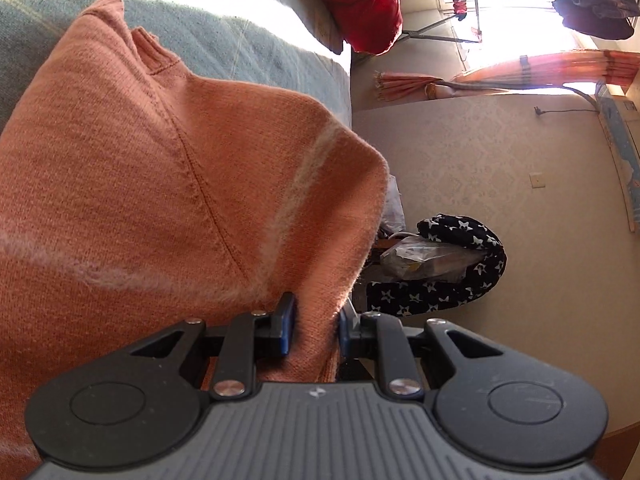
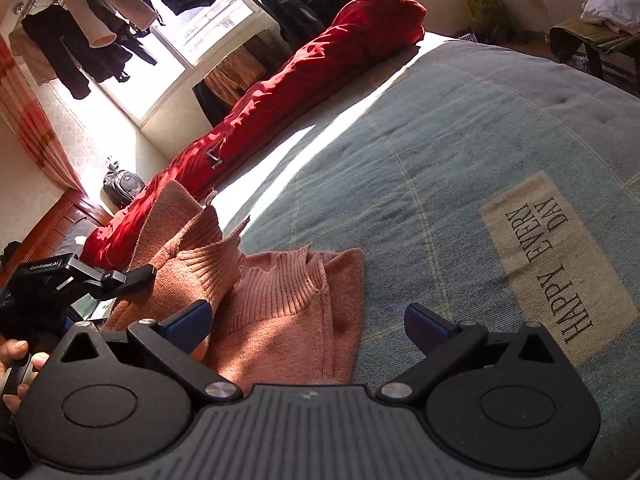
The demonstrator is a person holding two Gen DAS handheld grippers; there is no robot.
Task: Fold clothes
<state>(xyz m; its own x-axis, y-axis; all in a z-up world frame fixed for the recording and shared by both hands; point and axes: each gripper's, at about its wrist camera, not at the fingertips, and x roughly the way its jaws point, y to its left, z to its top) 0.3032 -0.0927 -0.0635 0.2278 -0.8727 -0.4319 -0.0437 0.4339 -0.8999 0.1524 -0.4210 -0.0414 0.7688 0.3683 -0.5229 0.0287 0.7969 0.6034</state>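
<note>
An orange-pink knit sweater [image 1: 168,168] lies on the grey-blue bedspread [image 1: 224,36]. My left gripper [image 1: 316,330] is shut on a fold of the sweater's edge, cloth pinched between its blue pads. In the right wrist view the sweater [image 2: 276,320] lies bunched with its ribbed hem up. My right gripper [image 2: 308,326] is open over it, the left finger [image 2: 188,322] touching the knit, the right finger [image 2: 426,326] over bare bedspread [image 2: 460,152]. The left gripper also shows in the right wrist view [image 2: 132,276], at the sweater's far left edge.
A red quilt [image 2: 304,80] lies along the far side of the bed. A "HAPPY EVERY DAY" patch [image 2: 560,260] marks the bedspread at right. Clothes hang by the window [image 2: 120,12]. A star-patterned bag [image 1: 444,268] sits beside the bed near the wall.
</note>
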